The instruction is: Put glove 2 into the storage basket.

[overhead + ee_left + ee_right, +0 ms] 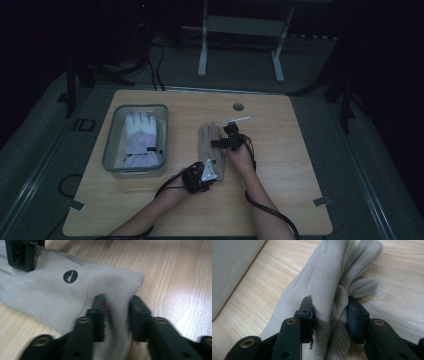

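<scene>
On the wooden table [280,165], near its middle, lies a grey-beige glove [209,142], fingers pointing away from the person, cuff toward them. Left gripper [206,171] sits at the cuff end; in the left gripper view its jaws are drawn in and pinch a raised fold of the glove [75,295] near the cuff corner, just below a round dark logo [70,276]. Right gripper [226,142] is at the glove's right edge near the fingers; in the right gripper view its jaws squeeze a bunched ridge of glove [324,285] fabric between the pads. Left of the glove, well apart, a grey bin [111,150] holds a white-and-lilac glove [141,139].
</scene>
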A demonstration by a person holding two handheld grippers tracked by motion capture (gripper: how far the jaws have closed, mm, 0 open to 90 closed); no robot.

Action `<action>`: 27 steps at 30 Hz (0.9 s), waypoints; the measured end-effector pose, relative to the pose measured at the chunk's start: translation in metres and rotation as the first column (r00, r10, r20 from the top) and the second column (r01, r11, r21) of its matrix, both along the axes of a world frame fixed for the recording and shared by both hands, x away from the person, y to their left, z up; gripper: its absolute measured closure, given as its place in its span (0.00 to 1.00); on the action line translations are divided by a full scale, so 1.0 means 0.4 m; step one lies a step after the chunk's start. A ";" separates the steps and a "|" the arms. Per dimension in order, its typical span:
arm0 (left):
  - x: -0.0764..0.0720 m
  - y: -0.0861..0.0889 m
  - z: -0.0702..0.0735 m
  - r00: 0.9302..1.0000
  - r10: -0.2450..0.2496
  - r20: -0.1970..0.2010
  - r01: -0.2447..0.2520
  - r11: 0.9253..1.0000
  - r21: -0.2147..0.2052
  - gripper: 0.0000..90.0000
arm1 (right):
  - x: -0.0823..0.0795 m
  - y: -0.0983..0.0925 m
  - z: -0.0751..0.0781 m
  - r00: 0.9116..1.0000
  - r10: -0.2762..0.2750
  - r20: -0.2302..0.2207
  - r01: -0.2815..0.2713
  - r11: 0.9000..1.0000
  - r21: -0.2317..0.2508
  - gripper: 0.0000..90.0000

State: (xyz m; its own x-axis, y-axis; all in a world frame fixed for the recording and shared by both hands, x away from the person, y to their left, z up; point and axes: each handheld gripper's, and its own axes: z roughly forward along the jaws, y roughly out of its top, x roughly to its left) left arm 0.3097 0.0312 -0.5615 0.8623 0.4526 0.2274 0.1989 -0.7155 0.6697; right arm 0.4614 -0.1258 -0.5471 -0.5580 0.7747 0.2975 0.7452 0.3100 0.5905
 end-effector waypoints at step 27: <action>-0.011 0.008 0.027 0.998 -0.005 -0.056 0.005 1.000 -0.011 0.95 | -0.029 0.000 0.058 1.000 0.018 0.025 -0.019 0.999 0.031 0.73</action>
State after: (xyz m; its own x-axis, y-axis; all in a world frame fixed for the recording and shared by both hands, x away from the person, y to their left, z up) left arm 0.3052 0.0344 -0.5508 0.8759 0.4504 0.1733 0.2330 -0.7091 0.6655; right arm 0.4498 -0.1257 -0.5240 -0.5793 0.7548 0.3077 0.7247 0.3042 0.6182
